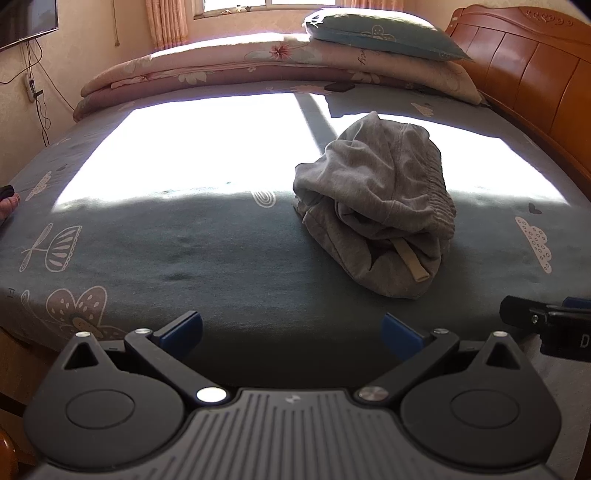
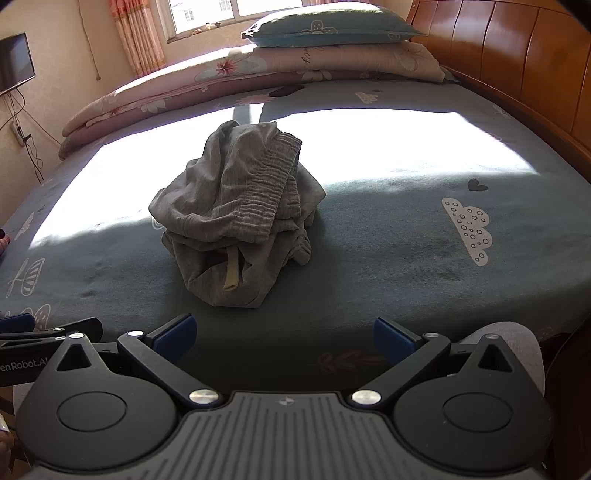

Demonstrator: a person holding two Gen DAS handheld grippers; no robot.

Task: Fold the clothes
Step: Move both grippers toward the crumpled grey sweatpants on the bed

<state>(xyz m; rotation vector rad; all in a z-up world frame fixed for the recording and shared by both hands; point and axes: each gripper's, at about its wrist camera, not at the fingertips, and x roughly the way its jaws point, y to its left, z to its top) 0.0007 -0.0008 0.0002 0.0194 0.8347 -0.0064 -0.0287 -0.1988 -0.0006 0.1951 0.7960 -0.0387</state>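
A crumpled grey garment [image 1: 376, 206] with an elastic waistband and a beige drawstring lies in a heap on the blue patterned bed sheet [image 1: 184, 258]. In the right wrist view the same grey garment [image 2: 240, 218] sits ahead and left of centre. My left gripper [image 1: 291, 332] is open over the bed's near edge, well short of the heap and to its left. My right gripper [image 2: 284, 336] is open too, empty, just in front of the heap. Each gripper shows at the edge of the other's view.
A folded floral quilt [image 1: 229, 70] and a teal pillow [image 1: 380, 33] lie along the far side of the bed. A wooden headboard [image 1: 535, 85] runs down the right. A small dark object [image 2: 286, 89] rests near the quilt. Strong sunlight washes the sheet [image 2: 388, 144] mid-bed.
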